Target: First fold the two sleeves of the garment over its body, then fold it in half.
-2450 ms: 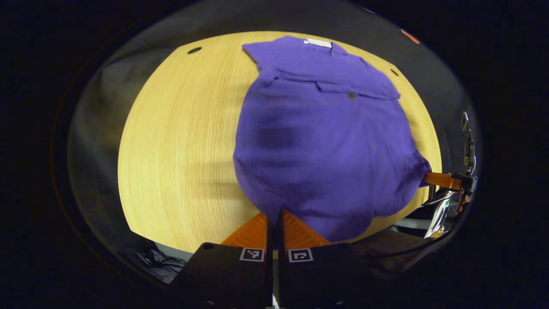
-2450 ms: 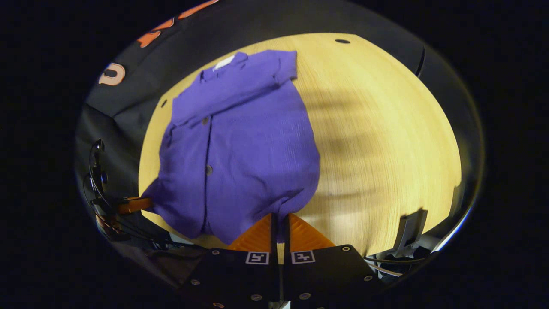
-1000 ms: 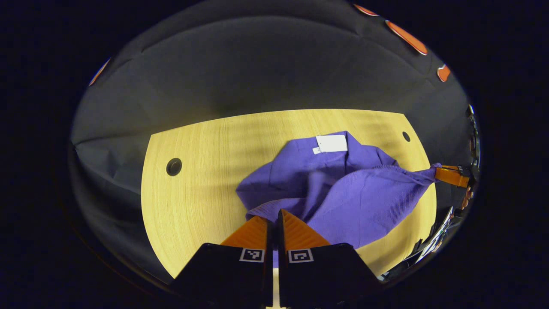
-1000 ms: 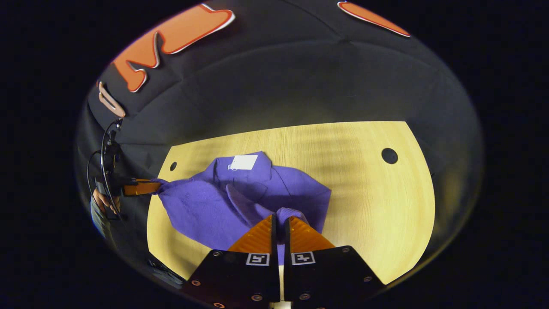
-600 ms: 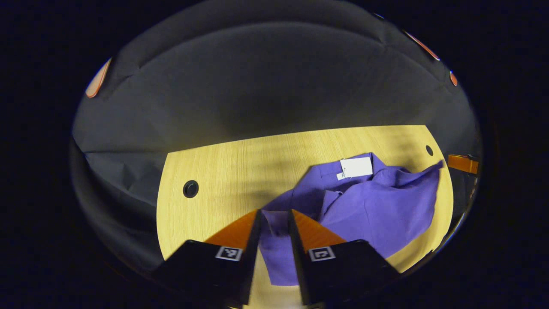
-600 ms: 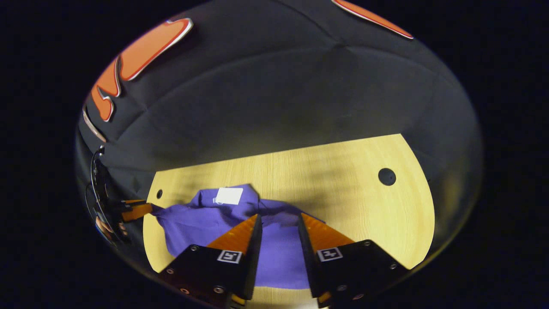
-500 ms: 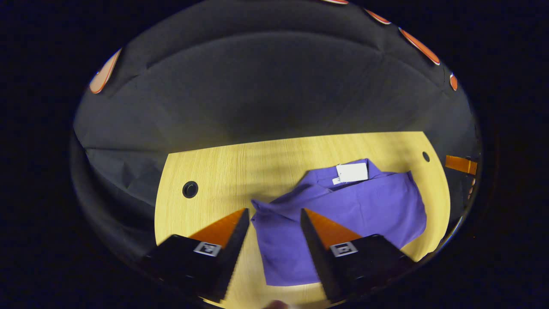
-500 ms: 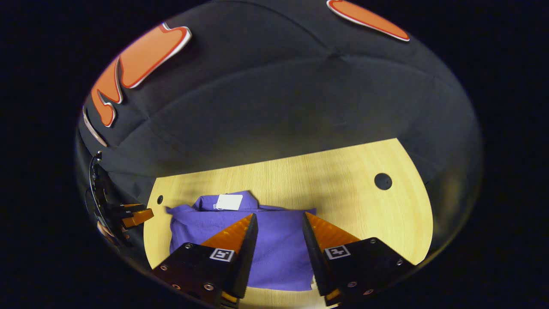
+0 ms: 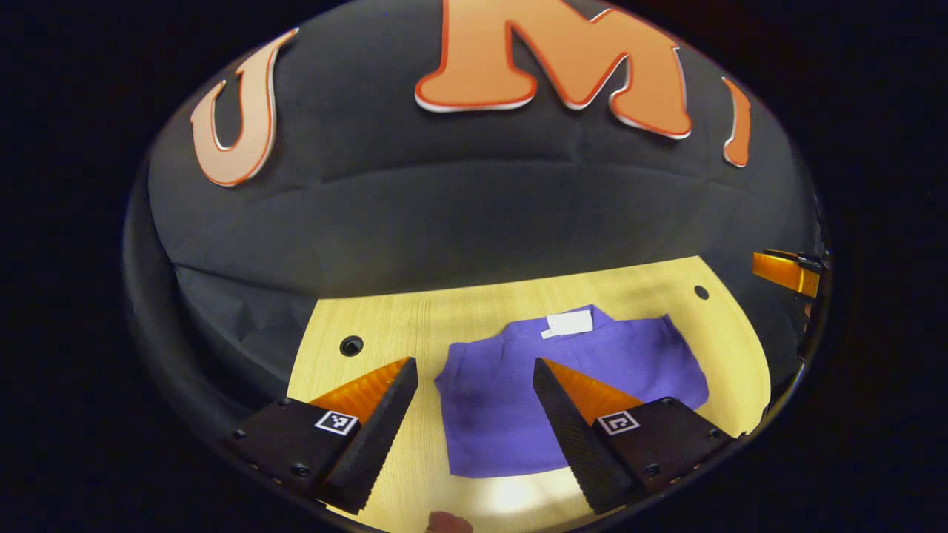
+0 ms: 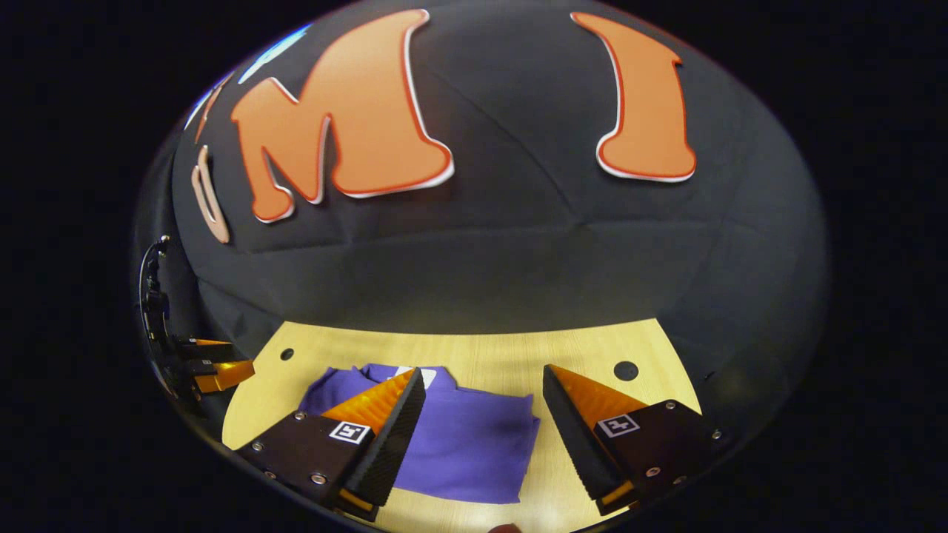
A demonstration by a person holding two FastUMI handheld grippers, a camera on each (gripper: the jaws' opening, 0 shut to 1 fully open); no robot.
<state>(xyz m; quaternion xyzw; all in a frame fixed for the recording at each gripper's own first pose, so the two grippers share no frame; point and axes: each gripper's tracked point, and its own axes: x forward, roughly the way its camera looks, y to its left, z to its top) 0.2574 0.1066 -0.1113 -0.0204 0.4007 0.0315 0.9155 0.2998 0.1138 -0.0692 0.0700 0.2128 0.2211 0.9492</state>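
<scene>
The purple garment (image 9: 511, 392) lies folded in half on the wooden table (image 9: 385, 326), a white tag (image 9: 570, 323) at its far edge. In the left gripper view my left gripper (image 9: 475, 370) stands open above the fold's near left part, nothing between its fingers. In the right gripper view the same garment (image 10: 474, 437) lies flat below my right gripper (image 10: 481, 381), which is open and holds nothing. The right gripper (image 9: 785, 270) appears at the far right of the left gripper view. The left gripper (image 10: 218, 374) appears at the left of the right gripper view.
The table has round cable holes (image 9: 351, 346) (image 9: 701, 292) (image 10: 626, 370). The booth's black cloth wall (image 9: 474, 215) rises right behind the table's far edge. Bare wood lies left of the garment (image 9: 400, 429) and right of it (image 10: 592, 355).
Both grippers carried the garment's near hem up and over to the collar, then opened and let go. Since then both have lifted and tilted up, jaws wider; the garment lies folded.
</scene>
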